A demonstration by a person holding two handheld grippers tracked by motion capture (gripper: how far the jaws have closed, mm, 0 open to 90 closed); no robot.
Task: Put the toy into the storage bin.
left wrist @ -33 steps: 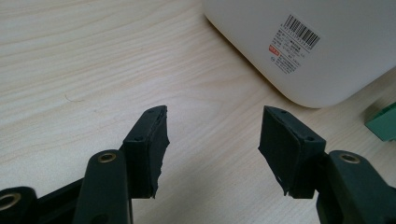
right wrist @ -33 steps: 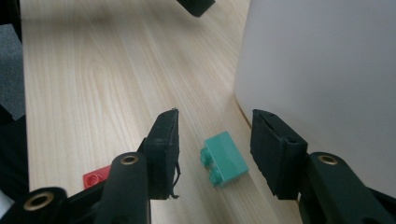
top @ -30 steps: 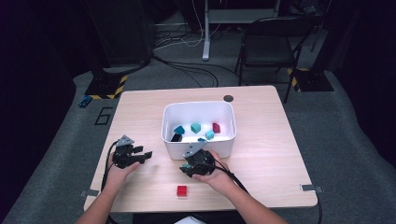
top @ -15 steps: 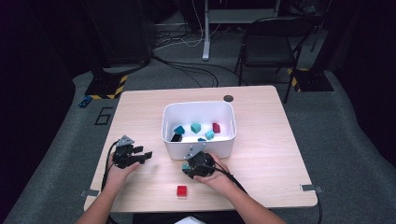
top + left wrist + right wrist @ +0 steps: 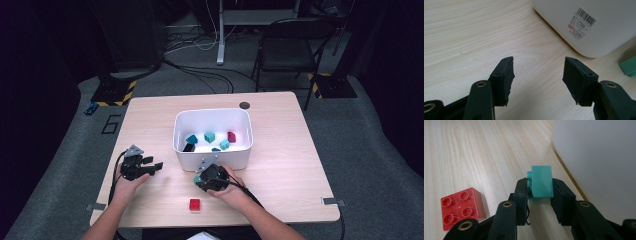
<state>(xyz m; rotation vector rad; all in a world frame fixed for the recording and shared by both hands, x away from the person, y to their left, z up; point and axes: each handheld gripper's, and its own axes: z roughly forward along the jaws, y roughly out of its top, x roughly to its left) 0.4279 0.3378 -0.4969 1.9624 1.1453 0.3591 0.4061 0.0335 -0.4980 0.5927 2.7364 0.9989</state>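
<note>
Now the right gripper (image 5: 539,195) has a teal block (image 5: 541,184) pinched between its jaws, low over the table (image 5: 300,165)
Its jaws have just been closing, and in the right gripper view the pads press on both flanks of the block, whose studs face one pad, right beside the white bin (image 5: 212,160) wall; in the high view that gripper (image 5: 201,178) sits at the bin's near side with the hand (image 5: 227,187) wrapped behind it. A red block (image 5: 461,207) lies studs-up on the wood close by, apart from the jaws. Over on the other side, the left gripper (image 5: 537,73) rests low over bare table, jaws parted with nothing between the pads, pointing toward the bin's labelled corner; the high view shows it (image 5: 157,165) well left of the bin. Inside the bin lie more teal blocks (image 5: 209,136), a dark red one (image 5: 231,136) and a black one (image 5: 189,147)
</note>
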